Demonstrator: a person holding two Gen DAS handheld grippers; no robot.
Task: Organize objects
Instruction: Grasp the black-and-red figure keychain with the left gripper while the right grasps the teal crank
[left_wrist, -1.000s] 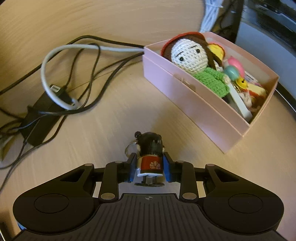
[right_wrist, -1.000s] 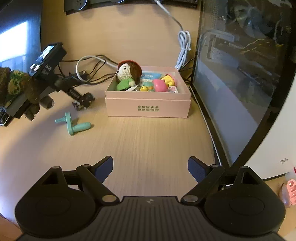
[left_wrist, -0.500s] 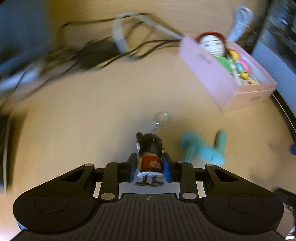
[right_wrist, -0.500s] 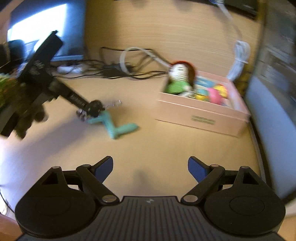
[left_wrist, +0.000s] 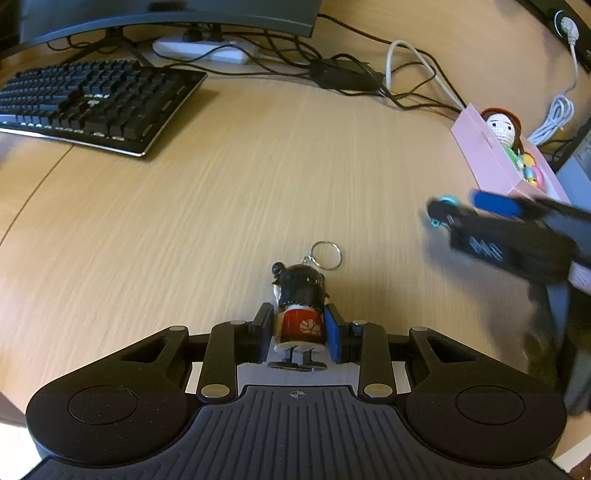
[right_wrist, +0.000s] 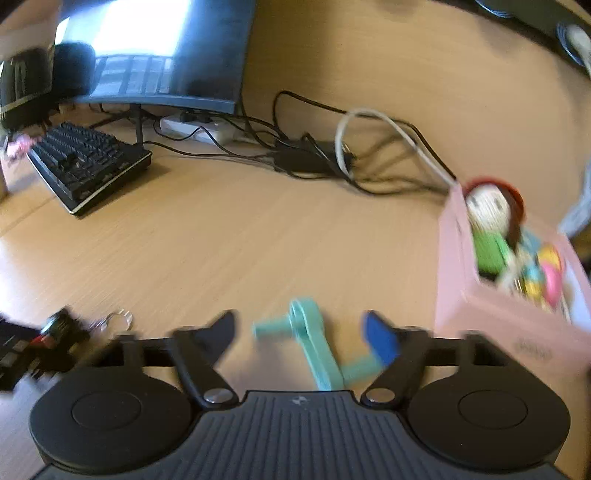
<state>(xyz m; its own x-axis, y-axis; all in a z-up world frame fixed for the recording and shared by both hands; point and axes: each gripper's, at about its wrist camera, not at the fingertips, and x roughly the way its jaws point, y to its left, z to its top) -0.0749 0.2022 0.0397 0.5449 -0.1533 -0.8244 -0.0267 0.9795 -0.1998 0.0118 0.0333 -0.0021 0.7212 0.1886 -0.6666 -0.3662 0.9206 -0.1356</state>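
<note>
Presently the teal crank toy (right_wrist: 314, 343) lies flat on the counter (right_wrist: 229, 236) between the spread fingers of the right gripper (right_wrist: 300, 334), its long axis running toward the camera. The pink box (right_wrist: 491, 314) stands just right. The left gripper (left_wrist: 297, 328) is clamped on a doll keychain (left_wrist: 300, 314), farther off.
</note>
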